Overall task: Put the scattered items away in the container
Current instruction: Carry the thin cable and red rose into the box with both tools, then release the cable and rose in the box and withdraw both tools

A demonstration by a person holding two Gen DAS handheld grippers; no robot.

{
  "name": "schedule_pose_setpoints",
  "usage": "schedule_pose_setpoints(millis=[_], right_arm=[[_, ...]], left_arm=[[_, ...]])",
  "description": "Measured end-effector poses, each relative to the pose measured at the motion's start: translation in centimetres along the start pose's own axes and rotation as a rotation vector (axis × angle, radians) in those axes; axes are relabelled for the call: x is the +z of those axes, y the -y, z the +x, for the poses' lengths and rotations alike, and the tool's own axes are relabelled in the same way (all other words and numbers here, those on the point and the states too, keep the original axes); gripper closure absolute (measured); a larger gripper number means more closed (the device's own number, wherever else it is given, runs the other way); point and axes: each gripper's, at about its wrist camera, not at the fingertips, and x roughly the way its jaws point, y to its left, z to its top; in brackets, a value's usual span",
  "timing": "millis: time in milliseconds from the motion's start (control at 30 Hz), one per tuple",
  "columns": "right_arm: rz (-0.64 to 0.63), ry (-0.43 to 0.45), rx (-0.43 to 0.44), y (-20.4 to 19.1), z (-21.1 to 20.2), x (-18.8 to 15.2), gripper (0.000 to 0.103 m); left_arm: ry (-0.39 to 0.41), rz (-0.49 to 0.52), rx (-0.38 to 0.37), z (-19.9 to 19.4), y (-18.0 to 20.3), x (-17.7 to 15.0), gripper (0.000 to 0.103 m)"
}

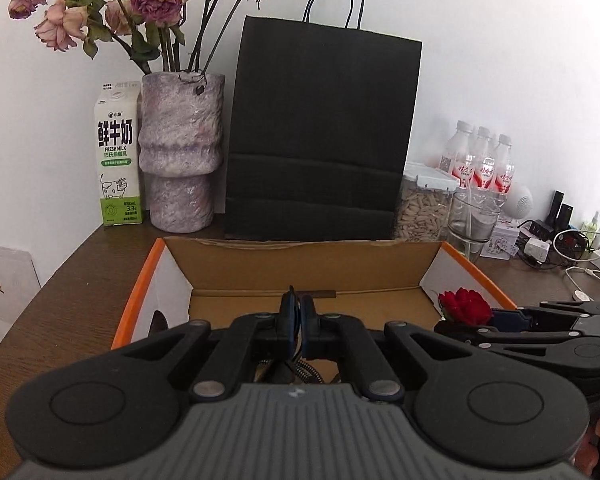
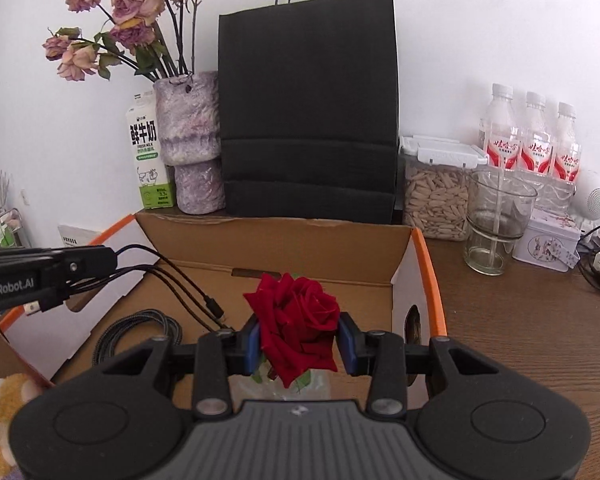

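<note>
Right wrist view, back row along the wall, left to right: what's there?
Milk carton → vase → black paper bag → jar of seeds → glass cup → three water bottles → white speaker.

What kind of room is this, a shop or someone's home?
Most likely a home, on a wooden side table against a wall. A vase of dried roses, a milk carton and a jar of seeds suggest a lived-in room.
</note>
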Motion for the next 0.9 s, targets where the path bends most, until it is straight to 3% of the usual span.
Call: schedule_pose_setpoints(millis=[200, 233, 267, 300, 333, 367, 400, 433, 900], right_arm=[[0.000, 0.000, 0.003, 0.2, -0.3, -0.1, 0.061], [-0.001, 0.001, 0.004, 0.1, -0.4, -0.1, 0.056], [-0.002, 0.000, 0.003, 0.1, -0.4, -0.1, 0.044], [-0.005, -0.003, 0.002, 0.1, -0.4, -0.2, 0.036], [-0.011, -0.008, -0.004, 0.0, -0.4, -0.2, 0.016], [-0.018, -0.009, -0.013, -0.1, -0.4, -0.2, 0.003], [-0.027, -0.009, -0.025, -0.2, -0.5, -0.3, 0.002], [-0.035, -0.012, -0.033, -0.3, -0.6, -0.3, 0.001], [-0.037, -0.009, -0.022, -0.8, -1.6, 0.0, 0.000]], left_arm=[[-0.031, -0.006, 0.050, 0.7, -0.1, -0.4, 0.097], [-0.028, -0.003, 0.060, 0.6, -0.1, -0.5, 0.097], [-0.025, 0.001, 0.066, 0.5, -0.1, -0.5, 0.096], [-0.022, 0.006, 0.073, 0.4, 0.0, -0.5, 0.087], [-0.021, 0.006, 0.082, 0.4, 0.0, -0.4, 0.058], [-0.018, 0.002, 0.098, 0.3, 0.0, -0.4, 0.037], [-0.008, -0.003, 0.118, 0.1, 0.0, -0.4, 0.004], [0.008, -0.003, 0.134, -0.2, 0.1, -0.3, 0.000], [0.018, 0.024, 0.174, -1.4, 0.4, -0.3, 0.000]])
